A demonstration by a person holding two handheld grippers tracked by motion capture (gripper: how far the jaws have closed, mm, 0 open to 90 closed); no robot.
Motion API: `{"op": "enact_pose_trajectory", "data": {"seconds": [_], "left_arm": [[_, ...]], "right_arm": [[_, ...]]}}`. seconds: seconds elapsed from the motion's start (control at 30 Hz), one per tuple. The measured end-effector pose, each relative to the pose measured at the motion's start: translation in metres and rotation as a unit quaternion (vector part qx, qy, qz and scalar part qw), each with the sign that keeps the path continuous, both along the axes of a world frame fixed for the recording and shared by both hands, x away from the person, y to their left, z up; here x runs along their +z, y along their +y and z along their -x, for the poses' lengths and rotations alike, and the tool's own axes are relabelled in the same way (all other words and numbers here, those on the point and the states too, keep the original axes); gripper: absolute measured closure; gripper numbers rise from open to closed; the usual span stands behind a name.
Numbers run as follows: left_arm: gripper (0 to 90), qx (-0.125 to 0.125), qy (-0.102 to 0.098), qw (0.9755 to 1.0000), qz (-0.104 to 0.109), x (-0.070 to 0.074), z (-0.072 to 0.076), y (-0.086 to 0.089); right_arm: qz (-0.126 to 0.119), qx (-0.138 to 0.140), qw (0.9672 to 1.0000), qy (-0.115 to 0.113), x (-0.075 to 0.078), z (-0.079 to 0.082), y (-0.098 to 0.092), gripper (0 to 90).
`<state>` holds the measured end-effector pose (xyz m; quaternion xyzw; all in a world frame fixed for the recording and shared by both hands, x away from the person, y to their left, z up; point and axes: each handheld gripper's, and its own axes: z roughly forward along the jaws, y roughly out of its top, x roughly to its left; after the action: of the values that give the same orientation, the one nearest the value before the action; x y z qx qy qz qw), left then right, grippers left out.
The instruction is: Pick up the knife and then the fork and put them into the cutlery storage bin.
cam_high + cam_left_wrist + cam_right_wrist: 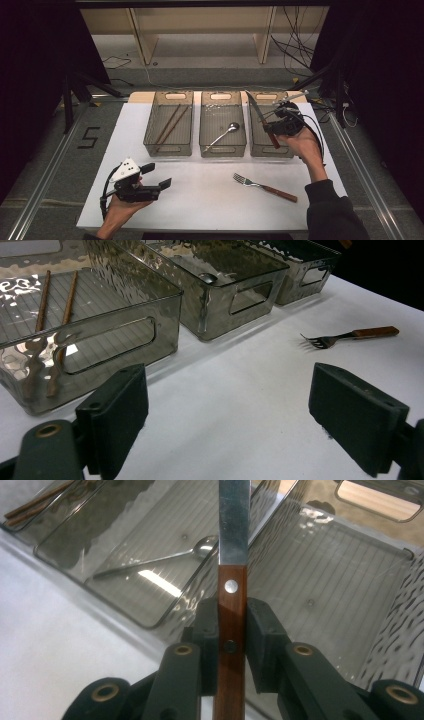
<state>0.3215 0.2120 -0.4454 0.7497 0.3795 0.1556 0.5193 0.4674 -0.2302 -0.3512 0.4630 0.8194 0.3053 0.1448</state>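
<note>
My right gripper [272, 127] is shut on the wooden handle of a knife [256, 112], held above the right bin [282, 151]. In the right gripper view the knife [233, 555] stands upright between the pads [260, 645], its steel blade pointing away over the bin's ribbed floor. A fork [264, 186] with a wooden handle lies on the white table [200, 205] in front of the bins; it is the fork [350, 336] in the left gripper view too. My left gripper [157, 176] rests low at the front left, open, nothing between its jaws.
Three smoky clear bins stand in a row at the back. The left bin [155, 145] holds two chopsticks [169, 125], the middle bin [240, 147] a spoon [222, 135]. Table edges and dark floor lie on both sides.
</note>
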Motion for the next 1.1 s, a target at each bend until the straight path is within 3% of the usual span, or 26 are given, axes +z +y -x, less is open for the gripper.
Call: {"op": "enact_pose_trajectory", "data": {"seconds": [0.7, 1.1], "left_arm": [[15.8, 0.0, -0.001, 1.0, 0.004, 0.0, 0.0, 0.0], [15.8, -0.002, -0.003, 1.0, 0.002, 0.0, 0.0, 0.0]], "right_arm": [[-0.009, -0.04, 0.9991, 0.009, -0.007, -0.032, -0.005, 77.3], [-0.002, -0.066, 0.9975, 0.027, -0.018, -0.046, -0.007, 77.2]]}}
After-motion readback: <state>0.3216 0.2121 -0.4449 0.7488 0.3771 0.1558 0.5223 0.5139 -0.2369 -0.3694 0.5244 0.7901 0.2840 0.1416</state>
